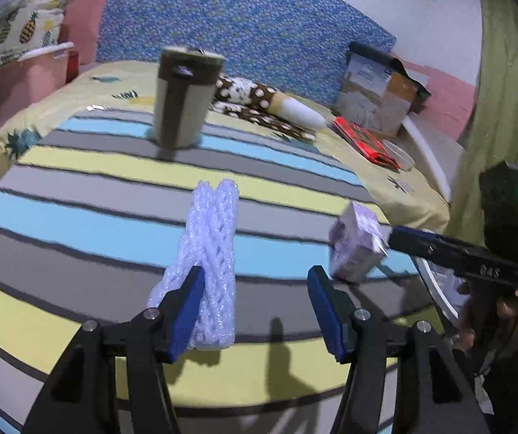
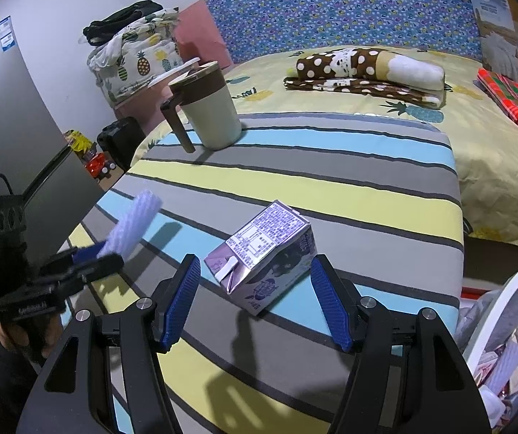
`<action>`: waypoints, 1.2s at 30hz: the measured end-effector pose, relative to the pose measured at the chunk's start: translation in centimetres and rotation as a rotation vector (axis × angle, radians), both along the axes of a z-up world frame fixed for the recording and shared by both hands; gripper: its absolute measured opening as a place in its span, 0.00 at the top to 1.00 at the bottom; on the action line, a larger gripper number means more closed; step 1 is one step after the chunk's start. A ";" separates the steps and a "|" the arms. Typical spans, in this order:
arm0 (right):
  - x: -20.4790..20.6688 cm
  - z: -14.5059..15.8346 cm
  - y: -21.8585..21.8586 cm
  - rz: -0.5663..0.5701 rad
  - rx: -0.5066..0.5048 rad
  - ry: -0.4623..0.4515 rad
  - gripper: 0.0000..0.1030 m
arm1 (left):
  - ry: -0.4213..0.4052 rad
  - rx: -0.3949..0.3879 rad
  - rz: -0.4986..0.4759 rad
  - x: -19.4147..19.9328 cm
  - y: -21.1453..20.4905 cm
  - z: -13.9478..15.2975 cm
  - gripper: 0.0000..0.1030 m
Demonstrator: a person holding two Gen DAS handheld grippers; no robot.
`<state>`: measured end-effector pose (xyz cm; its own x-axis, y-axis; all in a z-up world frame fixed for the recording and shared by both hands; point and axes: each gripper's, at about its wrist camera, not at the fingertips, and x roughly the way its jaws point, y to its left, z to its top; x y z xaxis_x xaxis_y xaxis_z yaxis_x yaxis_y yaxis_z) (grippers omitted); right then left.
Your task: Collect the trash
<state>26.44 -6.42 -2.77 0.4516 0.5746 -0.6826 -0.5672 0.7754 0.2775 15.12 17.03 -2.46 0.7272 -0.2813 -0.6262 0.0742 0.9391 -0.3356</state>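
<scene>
Straddling carton: right gripper (image 2: 255, 293) spread around purple milk carton (image 2: 264, 253).
Left gripper (image 1: 255, 307): spread beside white foam net (image 1: 210, 253).

1. The right tool (image 1: 389, 242), at 3 o'clock in the left wrist view, bears pale letters on its black body that seem to read "GAS"; blurred.
2. The purple carton (image 2: 266, 253) carries a white panel of dense print, too small to read.
3. The left tool (image 2: 103, 256) has a white label at 8 o'clock, illegible.
</scene>
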 end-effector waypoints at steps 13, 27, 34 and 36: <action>-1.6 0.8 -0.7 0.035 0.017 0.008 0.37 | -0.005 0.099 -0.288 -3.4 -7.0 0.1 0.41; -4.5 1.1 -3.4 0.103 0.097 0.062 0.41 | -0.071 0.256 -0.397 -6.9 -11.0 1.7 0.81; -5.0 -0.1 -4.0 0.145 0.196 0.185 0.44 | -0.140 0.336 -0.484 -8.5 -13.6 2.7 0.82; -5.0 -0.5 -4.1 0.157 0.222 0.220 0.50 | -0.162 0.350 -0.503 -8.7 -14.1 3.0 0.82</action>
<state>21.45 -10.53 -3.26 0.2019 0.7706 -0.6045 -0.5831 0.5904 0.5580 6.38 2.97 0.51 0.6528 -0.4114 -0.6361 0.5588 0.8284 0.0377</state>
